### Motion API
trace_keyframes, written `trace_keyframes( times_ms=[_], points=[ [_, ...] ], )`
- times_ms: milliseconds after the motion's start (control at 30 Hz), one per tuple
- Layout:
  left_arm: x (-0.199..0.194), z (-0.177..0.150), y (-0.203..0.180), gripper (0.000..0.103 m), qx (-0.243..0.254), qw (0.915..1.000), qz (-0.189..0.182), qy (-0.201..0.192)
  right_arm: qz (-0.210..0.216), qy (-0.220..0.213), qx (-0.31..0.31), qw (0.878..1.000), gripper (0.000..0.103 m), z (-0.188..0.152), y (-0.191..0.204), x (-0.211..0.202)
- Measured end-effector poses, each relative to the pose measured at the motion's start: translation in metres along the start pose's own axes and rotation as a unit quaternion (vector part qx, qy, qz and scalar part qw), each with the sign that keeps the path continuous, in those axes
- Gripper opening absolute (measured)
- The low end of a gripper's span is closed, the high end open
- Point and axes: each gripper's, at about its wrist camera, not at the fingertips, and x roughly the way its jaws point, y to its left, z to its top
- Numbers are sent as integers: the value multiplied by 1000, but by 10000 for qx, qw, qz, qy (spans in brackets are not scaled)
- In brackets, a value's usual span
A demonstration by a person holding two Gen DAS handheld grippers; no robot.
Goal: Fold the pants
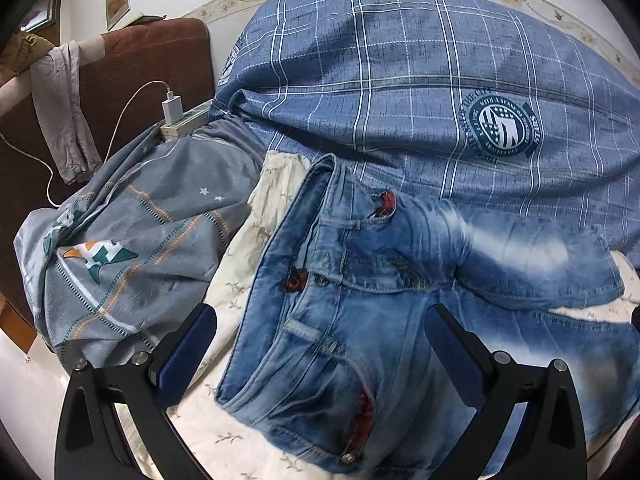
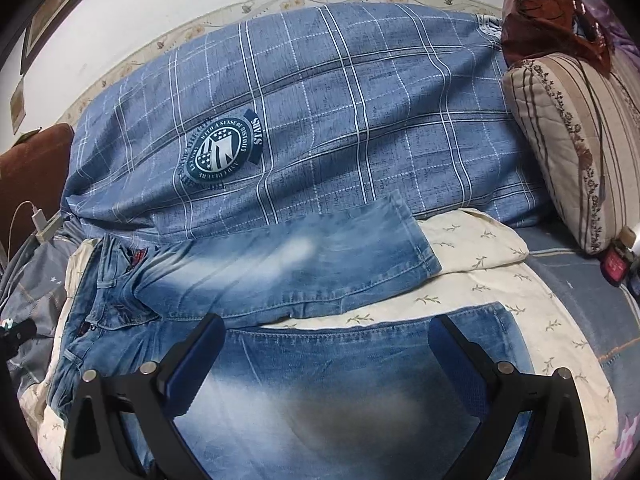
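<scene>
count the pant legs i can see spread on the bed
2: the far leg lies against the plaid quilt; the near leg lies under the open right gripper.

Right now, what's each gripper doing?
Left gripper: open, empty, over the jeans' waistband.
Right gripper: open, empty, over a jeans leg.

The jeans are only partly visible: the near leg runs under the right gripper and off the bottom edge, its surface there smeared by blur. In the left wrist view the jeans' lower hip is cut off at the bottom, behind the left gripper. Beyond the jeans, the emblem on the plaid quilt carries lettering too small to read fully.
</scene>
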Motion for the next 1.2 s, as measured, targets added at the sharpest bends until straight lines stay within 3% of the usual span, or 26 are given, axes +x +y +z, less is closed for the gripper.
trace_keyframes(
  times_ms=[267,733,900,1200],
  points=[
    [8,25,-23,103,-63,9999,-12,-82,125,-138,113,9998,103,16,-1,5],
    [62,39,-50,103,-14,9998,97,192,166,-235,342,9990,103,52,-20,30],
    [85,30,-58,103,143,9987,225,425,127,-54,450,9989,103,45,-28,47],
    [99,35,-58,103,280,9978,375,461,99,303,768,9965,103,40,-43,71]
  ],
)
